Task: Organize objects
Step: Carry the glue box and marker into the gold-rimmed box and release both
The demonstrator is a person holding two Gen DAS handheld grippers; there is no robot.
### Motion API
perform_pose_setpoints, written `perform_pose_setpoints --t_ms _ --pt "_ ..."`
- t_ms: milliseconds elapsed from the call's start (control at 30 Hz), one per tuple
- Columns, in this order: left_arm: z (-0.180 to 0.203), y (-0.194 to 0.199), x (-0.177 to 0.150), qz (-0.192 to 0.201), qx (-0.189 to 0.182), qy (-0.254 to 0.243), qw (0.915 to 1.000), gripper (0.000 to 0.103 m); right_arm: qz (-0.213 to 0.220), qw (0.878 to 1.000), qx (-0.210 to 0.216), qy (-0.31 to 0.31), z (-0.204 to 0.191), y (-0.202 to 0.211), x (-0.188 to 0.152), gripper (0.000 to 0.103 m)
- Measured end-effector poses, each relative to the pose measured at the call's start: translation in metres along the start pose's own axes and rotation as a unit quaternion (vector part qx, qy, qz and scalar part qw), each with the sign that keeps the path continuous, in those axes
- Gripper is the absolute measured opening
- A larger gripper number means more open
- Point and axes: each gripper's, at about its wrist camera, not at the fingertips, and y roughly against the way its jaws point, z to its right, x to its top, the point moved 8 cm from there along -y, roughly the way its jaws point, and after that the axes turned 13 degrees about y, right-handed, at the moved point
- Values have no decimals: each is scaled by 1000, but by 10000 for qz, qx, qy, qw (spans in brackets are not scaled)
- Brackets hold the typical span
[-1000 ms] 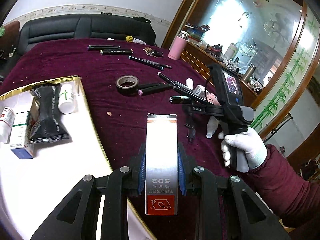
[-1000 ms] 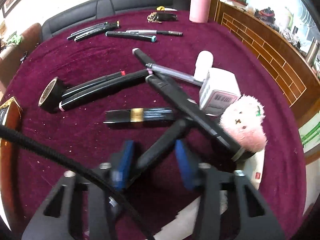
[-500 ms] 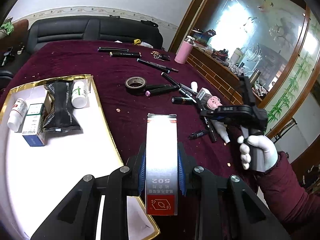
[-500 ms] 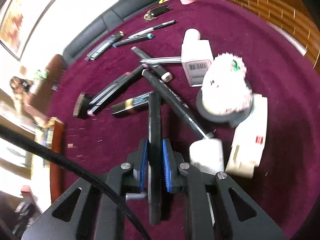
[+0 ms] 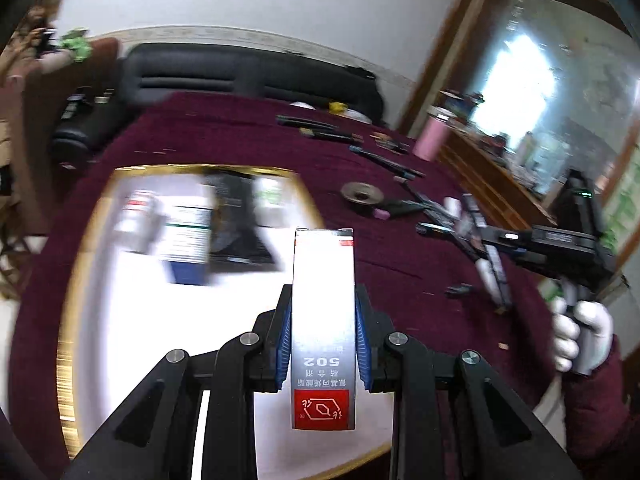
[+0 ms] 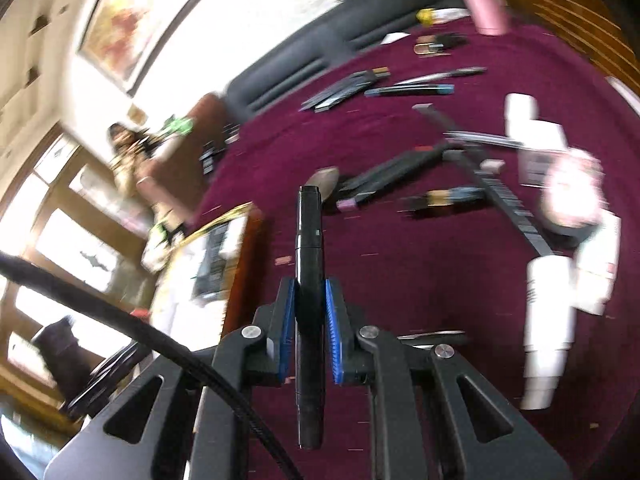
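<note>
Since the earlier frame the right tool (image 6: 310, 332) closed on a black pen (image 6: 309, 280) and lifted it off the bench (image 6: 420, 280); the left tool (image 5: 323, 340) gripped a box (image 5: 323, 320) over the tray (image 5: 92, 240); fast swings could slip either.

One glue box (image 5: 323, 320); one tape roll (image 5: 361, 194)

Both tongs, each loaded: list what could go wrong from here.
1. The right tongs pinch the black marker mid-length, both ends sticking out; it could pivot or slip in a swing.
2. The left tongs grip the 502 box only at its lower half; its tall free end may tip or knock the packs already on the gold-rimmed tray.
</note>
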Motion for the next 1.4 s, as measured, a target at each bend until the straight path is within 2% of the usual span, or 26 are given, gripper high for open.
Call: perform_pose_setpoints --t_ms 133,200,333,433,667,833,900,1067,1133,1167,1200,1267,1400 --pt "-48 12 24 176 602 158 9979 23 -270 9975 610 249 -51 -34 8 13" --pt "-68 12 33 199 766 204 9967 23 -457 9945 887 312 -75 -58 11 13" --pt "-96 1 49 179 1053 252 9940 23 -821 9888 1171 417 -116 -109 13 13" --pt "-113 -15 54 16 1201 337 9922 23 -1065 9853 1272 410 -135 -142 12 13" --pt "-130 -41 51 -360 1256 427 9905 23 -1586 9806 882 742 -158 -211 8 15" --pt "-131 -52 54 -552 1205 498 9899 23 -1660 9808 645 796 -161 -235 25 16" --pt "-132 -52 58 -481 1368 437 9885 23 -1713 9800 538 858 -163 -242 29 17" --pt "-135 -57 64 -536 1365 560 9876 24 -1917 9763 364 935 -162 -260 30 18" --pt "-137 -58 65 -528 1397 568 9872 30 -2049 9736 306 954 -161 -269 27 19" --pt "-138 -58 65 -527 1435 601 9864 39 -2097 9727 267 958 -159 -271 25 23" --pt "-140 -58 64 -530 1403 650 9865 41 -2081 9731 287 943 -159 -272 24 25" --pt "-140 -58 62 -560 1320 712 9871 42 -2040 9747 241 881 -155 -272 24 32" --pt "-135 -49 61 -497 1248 659 9887 46 -1933 9775 216 810 -150 -267 27 32"
